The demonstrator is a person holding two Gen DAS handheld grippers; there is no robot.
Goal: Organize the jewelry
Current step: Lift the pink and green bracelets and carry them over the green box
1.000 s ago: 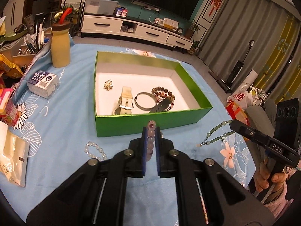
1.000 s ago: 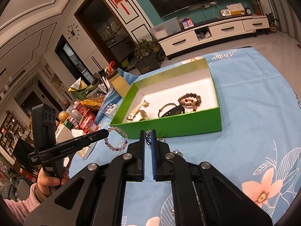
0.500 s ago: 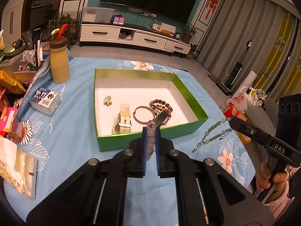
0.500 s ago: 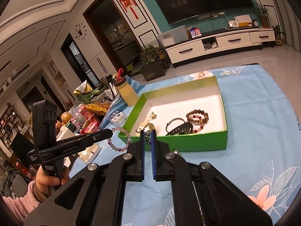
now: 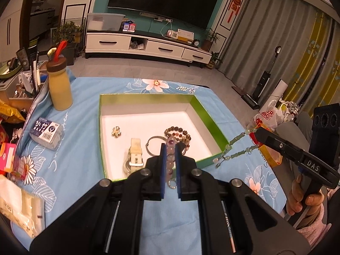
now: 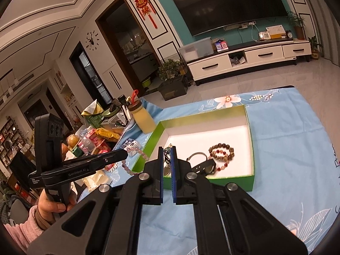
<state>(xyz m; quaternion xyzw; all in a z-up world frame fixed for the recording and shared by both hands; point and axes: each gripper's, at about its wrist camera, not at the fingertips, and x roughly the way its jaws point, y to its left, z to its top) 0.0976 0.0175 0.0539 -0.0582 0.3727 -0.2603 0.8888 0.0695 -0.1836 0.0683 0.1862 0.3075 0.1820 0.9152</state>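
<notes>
A green box (image 5: 209,120) with a white floor sits on the blue cloth, also in the right wrist view (image 6: 252,148). It holds a brown bead bracelet (image 5: 177,131), a metal bangle (image 5: 153,146), a cream watch (image 5: 135,155) and a small gold brooch (image 5: 116,131). My left gripper (image 5: 170,161) is shut on a pale purple bead bracelet (image 5: 170,159), which hangs from it in the right wrist view (image 6: 136,159). My right gripper (image 6: 167,165) is shut on a green bead necklace (image 5: 235,148), held above the box's right front corner.
A yellow bottle (image 5: 59,85) and a small tissue pack (image 5: 46,130) stand left of the box. Snack packets (image 6: 99,136) crowd the left table edge. A small metal ring (image 5: 172,184) lies on the cloth in front of the box. An orange bag (image 5: 265,116) is right.
Both grippers have risen and moved forward toward the box, each still holding its jewelry. The necklace has lifted off the cloth. The purple bracelet now hangs over the box's front part.
</notes>
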